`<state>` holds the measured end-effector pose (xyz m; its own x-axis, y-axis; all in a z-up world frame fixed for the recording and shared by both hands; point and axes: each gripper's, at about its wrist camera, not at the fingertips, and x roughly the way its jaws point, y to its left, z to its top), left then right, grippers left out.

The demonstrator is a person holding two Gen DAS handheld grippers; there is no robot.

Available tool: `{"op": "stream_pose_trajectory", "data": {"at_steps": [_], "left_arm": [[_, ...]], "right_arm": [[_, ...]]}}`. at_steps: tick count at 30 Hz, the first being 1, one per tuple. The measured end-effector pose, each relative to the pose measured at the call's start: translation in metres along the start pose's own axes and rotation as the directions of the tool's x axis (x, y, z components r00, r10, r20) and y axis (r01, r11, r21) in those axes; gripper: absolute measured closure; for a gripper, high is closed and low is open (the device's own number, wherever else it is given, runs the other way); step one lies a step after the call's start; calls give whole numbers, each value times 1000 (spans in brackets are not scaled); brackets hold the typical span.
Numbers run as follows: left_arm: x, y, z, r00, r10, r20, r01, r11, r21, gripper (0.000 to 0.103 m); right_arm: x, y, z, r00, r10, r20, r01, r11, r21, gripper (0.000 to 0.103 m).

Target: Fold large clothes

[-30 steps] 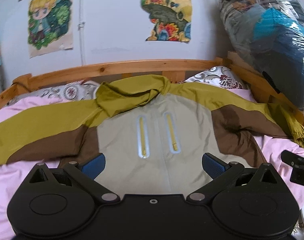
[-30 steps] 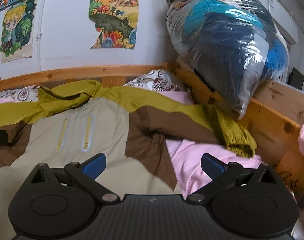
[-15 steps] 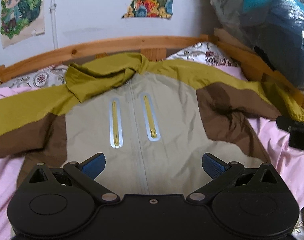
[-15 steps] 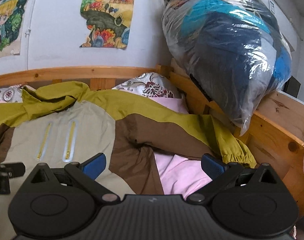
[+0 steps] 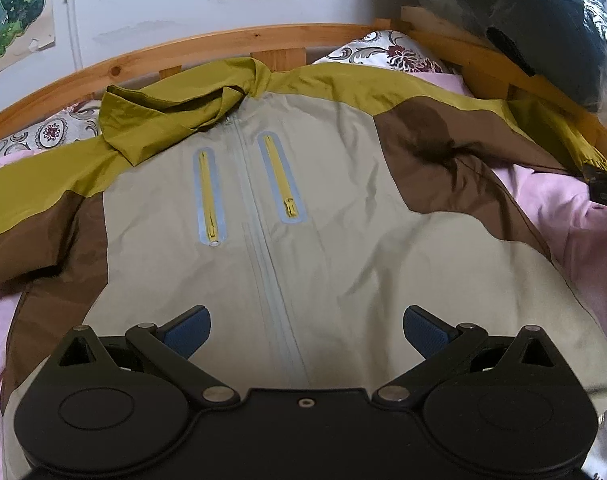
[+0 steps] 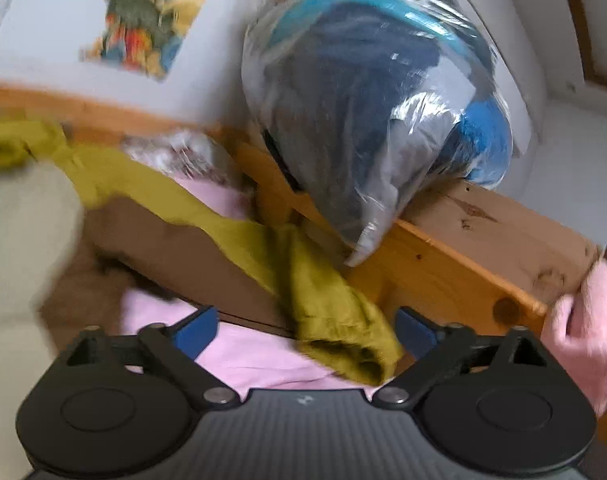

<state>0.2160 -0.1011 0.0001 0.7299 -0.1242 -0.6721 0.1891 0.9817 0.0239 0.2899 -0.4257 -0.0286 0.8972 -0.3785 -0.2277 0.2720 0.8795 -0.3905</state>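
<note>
Jacket [image 5: 343, 216] lay spread front-up on the pink sheet [image 5: 583, 248] of the wooden bed [image 5: 207, 46]; left gripper [image 5: 306, 330] released above its hem, right gripper [image 6: 305, 330], jaws just narrowing yet ungripping, around its sleeve cuff [image 6: 343, 344].

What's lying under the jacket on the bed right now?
Around the jacket a pink sheet shows at both sides, and patterned pillows peek out behind its collar by the wooden bed frame. What lies directly beneath the jacket's body is covered.
</note>
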Motion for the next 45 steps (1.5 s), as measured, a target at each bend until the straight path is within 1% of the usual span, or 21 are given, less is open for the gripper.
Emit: {"op": "stream_pose_trajectory", "data": {"at_steps": [4, 5, 6, 8, 9, 11, 14, 18, 21, 24, 27, 29, 33, 36, 37, 39, 40, 41, 42, 44, 45], "left_arm": [[-2, 9, -2, 1000, 0, -2, 0, 1000, -10, 1], [-3, 12, -2, 1000, 4, -1, -4, 1000, -12, 1], [-4, 16, -3, 1000, 8, -1, -8, 1000, -16, 1], [-7, 23, -3, 1000, 13, 4, -13, 1000, -27, 1], [-9, 28, -4, 1000, 16, 8, -16, 999, -33, 1], [-13, 37, -4, 1000, 23, 16, -22, 999, -49, 1], [-19, 52, -4, 999, 35, 29, -33, 997, -77, 1], [-26, 67, -5, 998, 51, 40, -47, 993, -106, 1], [-33, 77, -6, 997, 64, 50, -57, 990, -130, 1], [-40, 86, -10, 996, 72, 54, -63, 986, -152, 1], [-43, 92, -16, 996, 70, 49, -61, 985, -159, 1], [-45, 93, -21, 997, 69, 38, -63, 986, -152, 1], [-46, 100, -31, 997, 76, 10, -73, 986, -148, 1], [-45, 107, -39, 995, 103, -4, -103, 984, -148, 1], [-45, 110, -42, 993, 115, -11, -116, 981, -155, 1], [-43, 118, -46, 991, 130, -29, -133, 975, -180, 1], [-42, 124, -49, 990, 135, -41, -141, 971, -194, 1], [-42, 128, -51, 989, 138, -49, -145, 968, -204, 1], [-43, 132, -52, 988, 144, -53, -152, 965, -212, 1], [-45, 140, -53, 986, 162, -42, -167, 961, -221, 1], [-47, 143, -52, 986, 164, -30, -166, 961, -221, 1]], "right_arm": [[44, 7, -3, 992, -18, -123, 6, 995, -99, 25], [51, 9, -3, 990, -21, -141, 5, 993, -115, 34], [56, 10, -3, 987, -26, -156, 7, 992, -122, 52], [53, 9, 1, 986, -1, -169, -17, 994, -108, 69], [48, 8, 4, 986, 7, -168, -25, 994, -108, 87], [28, 10, 15, 988, 54, -144, -70, 991, -112, 88], [-12, 12, 41, 974, 202, -105, -211, 973, -87, 90], [-57, 16, 87, 915, 402, -34, -403, 915, -8, 91], [-79, 13, 127, 866, 498, 49, -500, 863, 72, 91], [-99, 21, 172, 790, 597, 142, -612, 783, 110, 91], [-106, 50, 209, 675, 710, 200, -736, 669, 107, 91], [-114, 85, 228, 610, 760, 222, -786, 615, 53, 91], [-119, 168, 245, 457, 870, 185, -879, 474, -56, 92], [-120, 219, 243, 366, 923, 116, -918, 379, -116, 92], [-114, 231, 240, 298, 950, 89, -946, 306, -105, 92], [-110, 234, 232, 214, 974, 69, -974, 218, -66, 82], [-106, 233, 228, 189, 979, 71, -979, 193, -59, 73], [-102, 228, 224, 176, 981, 84, -981, 182, -60, 48], [-102, 220, 218, 178, 979, 101, -981, 185, -61, 32], [-93, 199, 210, 193, 974, 119, -977, 203, -70, 26], [-90, 185, 203, 213, 969, 123, -972, 222, -70, 22]]}}
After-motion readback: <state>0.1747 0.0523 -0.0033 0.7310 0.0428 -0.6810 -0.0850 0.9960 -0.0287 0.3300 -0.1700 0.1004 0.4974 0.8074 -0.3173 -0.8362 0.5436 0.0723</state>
